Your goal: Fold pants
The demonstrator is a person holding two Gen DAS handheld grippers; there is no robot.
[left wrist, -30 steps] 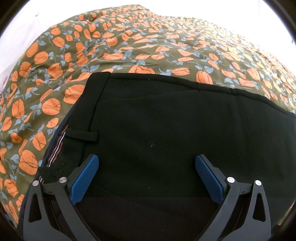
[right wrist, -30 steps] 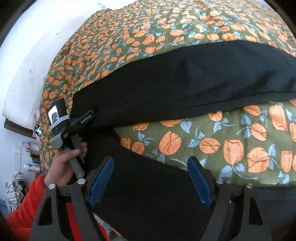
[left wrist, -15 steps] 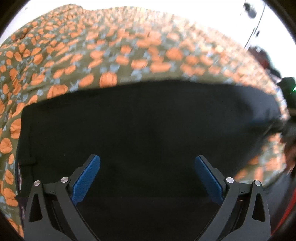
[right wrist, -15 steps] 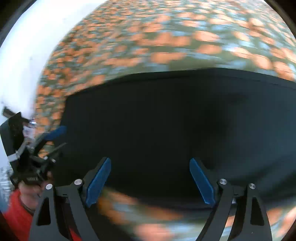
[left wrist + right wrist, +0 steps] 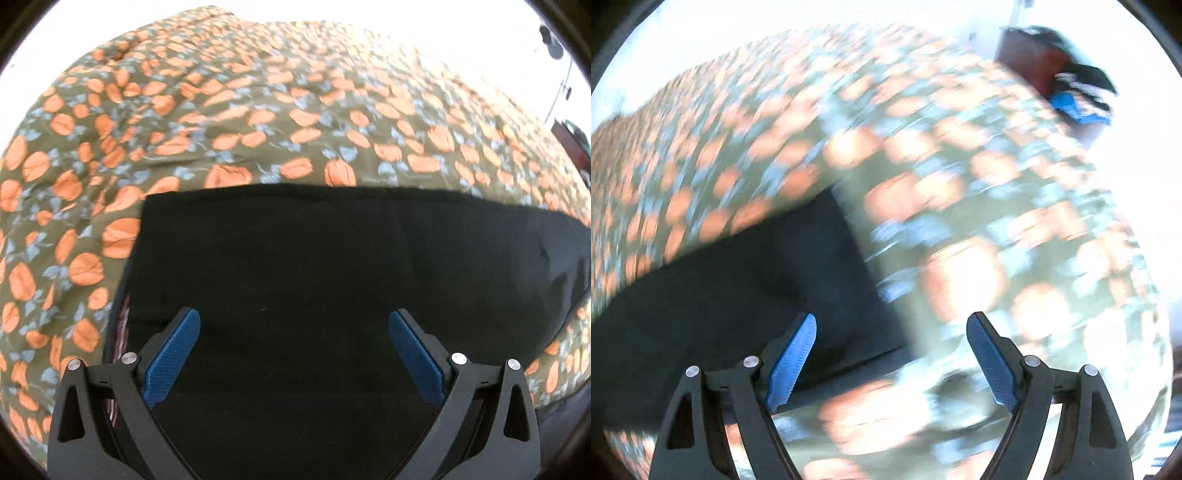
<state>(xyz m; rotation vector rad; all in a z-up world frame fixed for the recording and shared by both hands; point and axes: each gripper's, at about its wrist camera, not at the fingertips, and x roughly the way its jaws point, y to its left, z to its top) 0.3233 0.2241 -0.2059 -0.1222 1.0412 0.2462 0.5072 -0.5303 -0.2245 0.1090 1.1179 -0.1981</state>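
Surface: bed under a quilt (image 5: 258, 122), olive ground with orange fruit and pale blue leaves; it fills most of both views. Bright white wall behind it.
Pants: black pants (image 5: 332, 266) lie flat on the quilt, folded into a long band. Far edge straight; the near left corner shows a striped inner waistband lining.
Pants, right wrist view: one squared end (image 5: 798, 266) of the pants shows, with quilt past it on the right and below. Heavy blur here, so seams and folds cannot be made out.
Left gripper: left gripper (image 5: 293, 332) hangs over the pants near their left end, tilted down. Jaws spread wide, blue pads (image 5: 173, 354) apart. Only the flat cloth shows in the gap; the pads pinch nothing.
Right gripper: right gripper (image 5: 890, 339) sits over the end of the pants. The left pad (image 5: 792, 363) is over black cloth, the right pad over quilt. Jaws wide but narrowing slightly; nothing pinched between them.
Containers: none can be made out on the quilt.
Background: beyond the quilt's far right corner, a dark brown shape with something black and blue (image 5: 1078, 99) on it; too blurred to identify.
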